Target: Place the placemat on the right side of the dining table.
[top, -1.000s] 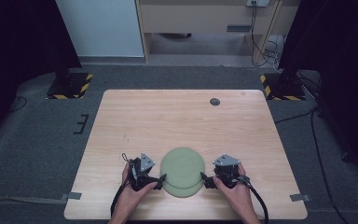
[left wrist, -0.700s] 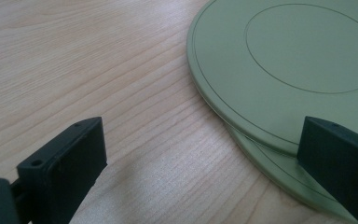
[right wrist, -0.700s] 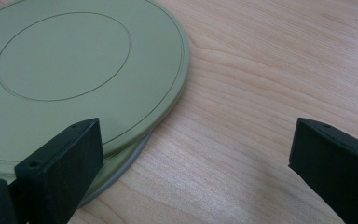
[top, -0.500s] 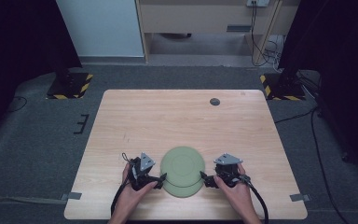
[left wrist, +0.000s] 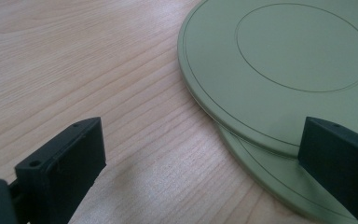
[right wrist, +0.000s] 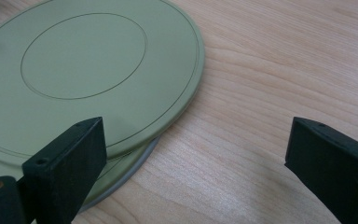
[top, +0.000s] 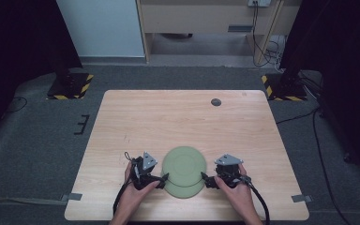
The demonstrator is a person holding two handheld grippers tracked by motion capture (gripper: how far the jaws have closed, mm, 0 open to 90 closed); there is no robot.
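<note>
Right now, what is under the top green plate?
Under the top green plate lies a second green plate, shifted toward the person so its near edge peeks out. The top plate covers the rest of it.

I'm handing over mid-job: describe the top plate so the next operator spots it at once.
On the wooden table, look at the near edge, between the left claw and right claw. Two green plates are stacked there, slightly offset. The top plate is the one lying farther from the person, its whole face and inner ring visible, while the lower plate peeks out only as a crescent on the near side.
</note>
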